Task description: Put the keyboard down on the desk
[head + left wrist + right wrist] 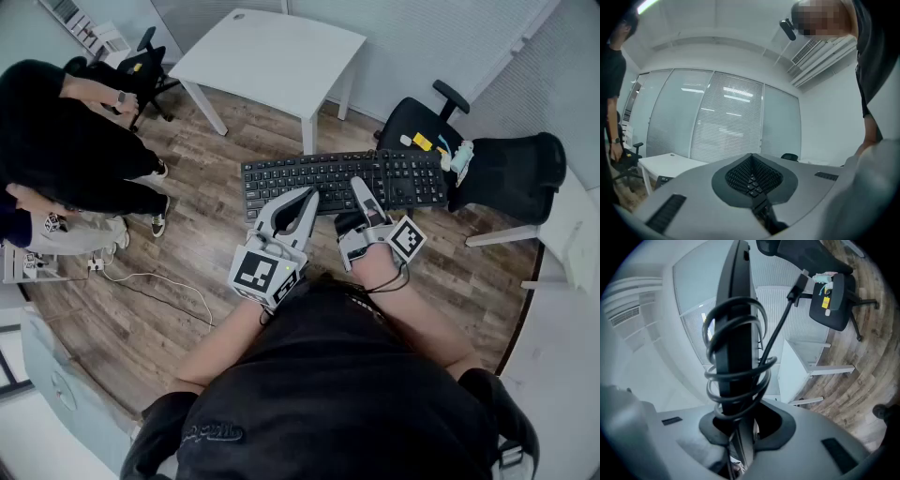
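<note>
A black keyboard (328, 173) is held in the air above the wooden floor, roughly level, keys facing up. My left gripper (305, 195) is shut on its near edge at the middle; in the left gripper view a few keys (751, 180) show between the dark pads. My right gripper (361, 186) is shut on the same edge further right. In the right gripper view the keyboard (733, 329) stands edge-on between the jaws, with its coiled cable (736, 376) wrapped round it. A white desk (272, 47) stands beyond the keyboard.
A black office chair (506, 159) with small items on its seat is at the right, close to the keyboard's end. A pale desk edge (572, 225) lies at far right. A person in black (66, 141) stands at the left beside another chair (141, 66).
</note>
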The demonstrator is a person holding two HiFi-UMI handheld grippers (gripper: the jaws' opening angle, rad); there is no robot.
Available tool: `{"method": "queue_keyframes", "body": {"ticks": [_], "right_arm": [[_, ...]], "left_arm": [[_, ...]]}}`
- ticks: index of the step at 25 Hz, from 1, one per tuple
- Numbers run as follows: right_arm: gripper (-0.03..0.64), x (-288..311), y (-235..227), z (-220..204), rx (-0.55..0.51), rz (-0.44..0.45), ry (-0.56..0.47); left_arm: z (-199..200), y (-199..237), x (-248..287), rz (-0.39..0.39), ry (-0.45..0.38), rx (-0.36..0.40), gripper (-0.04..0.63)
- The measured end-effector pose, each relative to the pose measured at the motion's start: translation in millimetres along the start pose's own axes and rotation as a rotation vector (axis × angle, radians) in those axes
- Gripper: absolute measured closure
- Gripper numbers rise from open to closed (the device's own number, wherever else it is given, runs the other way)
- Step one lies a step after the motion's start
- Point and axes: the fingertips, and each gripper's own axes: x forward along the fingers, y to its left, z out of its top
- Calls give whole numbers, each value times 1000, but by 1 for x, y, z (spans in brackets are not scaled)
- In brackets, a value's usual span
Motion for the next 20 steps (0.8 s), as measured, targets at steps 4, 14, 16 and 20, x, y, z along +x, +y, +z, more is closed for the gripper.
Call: {"method": "queue_keyframes", "body": {"ticks": [4,14,16,20], "right_arm": [[528,-1,3,0,-3,6,2],[526,-4,3,-2,7,1,-20],[526,-5,3,-3,10,-3,-26],[526,-4,1,-1,10,-7,-27]], "left_arm": [[0,-2,-1,-2,2,0,580],[1,0,-2,-20,8,-13,580],[2,0,-3,-24,6,-14,580],[0,2,-1,-21,8,-13,580]]}}
